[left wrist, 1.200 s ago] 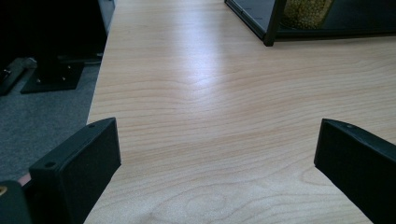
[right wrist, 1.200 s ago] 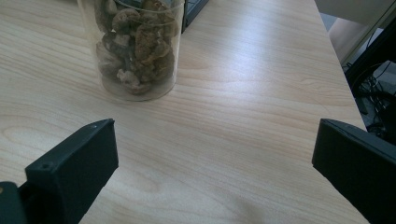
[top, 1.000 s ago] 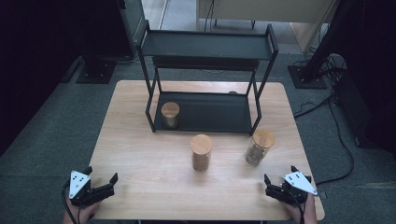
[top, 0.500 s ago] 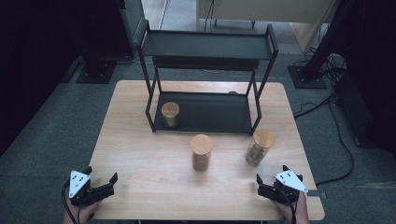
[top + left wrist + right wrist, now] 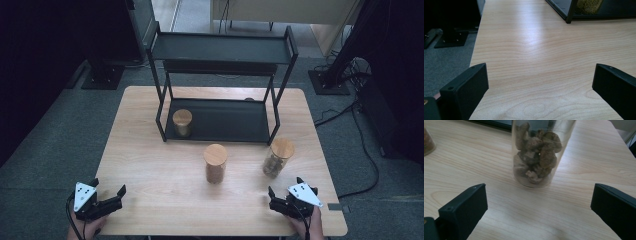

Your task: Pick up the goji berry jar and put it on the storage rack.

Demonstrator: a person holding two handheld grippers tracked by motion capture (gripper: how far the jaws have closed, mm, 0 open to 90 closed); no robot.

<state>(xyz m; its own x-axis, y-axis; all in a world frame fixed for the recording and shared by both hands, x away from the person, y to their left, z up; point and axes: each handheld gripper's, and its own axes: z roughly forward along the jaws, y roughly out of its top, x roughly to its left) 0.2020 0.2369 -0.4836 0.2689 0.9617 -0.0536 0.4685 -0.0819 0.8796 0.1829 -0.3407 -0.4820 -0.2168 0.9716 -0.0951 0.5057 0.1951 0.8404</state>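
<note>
Left tool (image 5: 107, 199) sits at the table's (image 5: 150, 200) near left corner, jaws wide, nothing between them. On the rack's (image 5: 220, 125) lower shelf a corked jar (image 5: 182, 123) stands at the left end. Mid table, a second corked jar (image 5: 215, 163) stands alone. Just right of it, near the rack's right leg, stands the mushroom jar (image 5: 537, 155), upright on the table, straight ahead of the right tool (image 5: 278, 198), whose jaws are wide and not touching it. Jar looks like clear glass: rigid, smooth, likely slippery and breakable, light contents. Best hold is mid body, below the wooden lid (image 5: 283, 148), squeezing gently across the round wall.
</note>
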